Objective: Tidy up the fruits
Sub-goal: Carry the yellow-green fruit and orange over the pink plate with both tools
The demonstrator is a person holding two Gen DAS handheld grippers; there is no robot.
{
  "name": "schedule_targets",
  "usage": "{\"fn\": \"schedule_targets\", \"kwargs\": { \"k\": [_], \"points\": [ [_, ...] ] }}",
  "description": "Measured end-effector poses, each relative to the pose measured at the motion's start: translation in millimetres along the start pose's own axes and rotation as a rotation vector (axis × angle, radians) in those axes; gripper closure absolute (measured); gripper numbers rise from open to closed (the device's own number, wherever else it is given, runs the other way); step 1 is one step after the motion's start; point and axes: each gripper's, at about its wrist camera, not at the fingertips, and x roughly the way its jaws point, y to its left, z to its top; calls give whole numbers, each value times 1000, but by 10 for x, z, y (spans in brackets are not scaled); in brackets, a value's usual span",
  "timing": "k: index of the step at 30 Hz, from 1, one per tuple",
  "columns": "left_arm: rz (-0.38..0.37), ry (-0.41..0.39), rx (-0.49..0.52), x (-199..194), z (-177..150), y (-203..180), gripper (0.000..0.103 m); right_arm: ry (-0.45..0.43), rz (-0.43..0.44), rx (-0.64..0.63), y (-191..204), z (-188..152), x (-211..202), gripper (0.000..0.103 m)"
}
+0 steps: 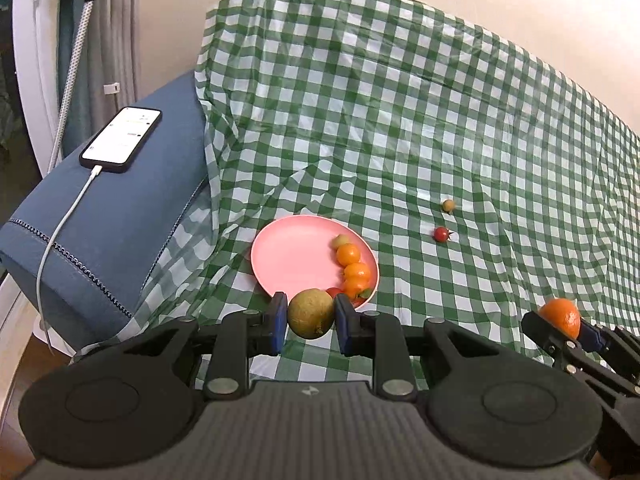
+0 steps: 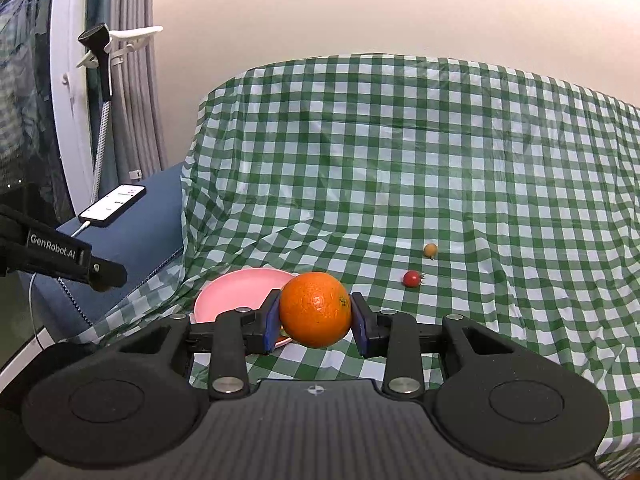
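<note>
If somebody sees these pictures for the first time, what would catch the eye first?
Probably the fruit held up close to each camera: the right hand-held gripper clamps a big orange, the left hand-held gripper a yellow-green round fruit. Behind them, a pink plate with small oranges along its right rim lies on the green checked cloth.

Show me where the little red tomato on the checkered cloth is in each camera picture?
Left wrist view: the red tomato lies right of centre on the cloth, beyond and right of the pink plate.
Right wrist view: the red tomato sits just right of centre, right of the orange that the right hand-held gripper holds.
Shared landmark: the small yellowish tomato just behind it.
</note>
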Motion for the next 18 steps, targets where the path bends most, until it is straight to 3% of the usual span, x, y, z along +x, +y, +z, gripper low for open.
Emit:
{"fn": "schedule_targets", "kwargs": {
  "k": [10, 18],
  "points": [
    [-4, 42, -37, 305, 90, 123, 75, 51, 2, -49, 71, 68, 271, 66],
    [12, 75, -77, 751, 334, 217, 75, 103, 45, -72, 169, 191, 862, 66]
  ]
}}
